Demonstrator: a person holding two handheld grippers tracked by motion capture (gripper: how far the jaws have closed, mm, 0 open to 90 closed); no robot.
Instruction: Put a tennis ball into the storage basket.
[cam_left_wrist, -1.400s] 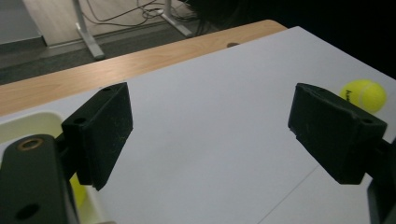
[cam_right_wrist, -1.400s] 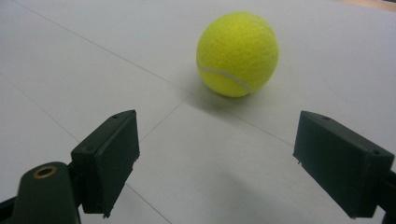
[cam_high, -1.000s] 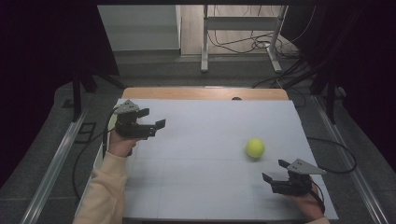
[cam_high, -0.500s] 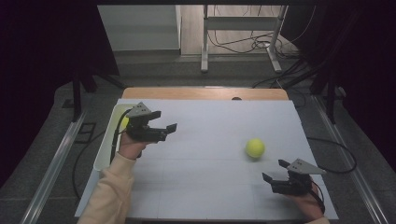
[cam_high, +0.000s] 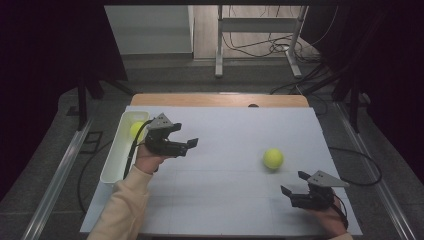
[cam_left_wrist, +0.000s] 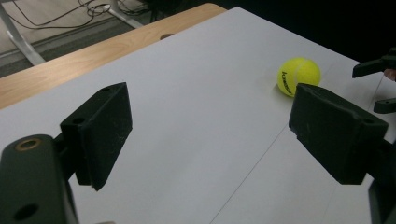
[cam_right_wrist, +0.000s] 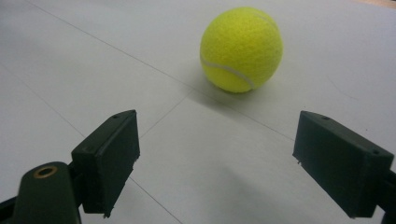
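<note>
The ball (cam_high: 273, 158) sits free on the bench (cam_high: 225, 200) toward its right edge, just ahead of my right claw (cam_high: 295, 186); I judge it light, fuzzy and springy, apt to roll off at a nudge, so I'd pinch it across its widest middle. My right claw's jaws stand apart, empty. My left claw (cam_high: 189, 145), also apart and empty, hovers near the left edge beside a tray (cam_high: 112, 162) with another ball (cam_high: 136, 128) in it.

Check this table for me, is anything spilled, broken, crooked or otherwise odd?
Nothing stands out. One tennis ball sits loose on the white table cover, a second ball lies in the white bin at the left edge, and both look intact.
</note>
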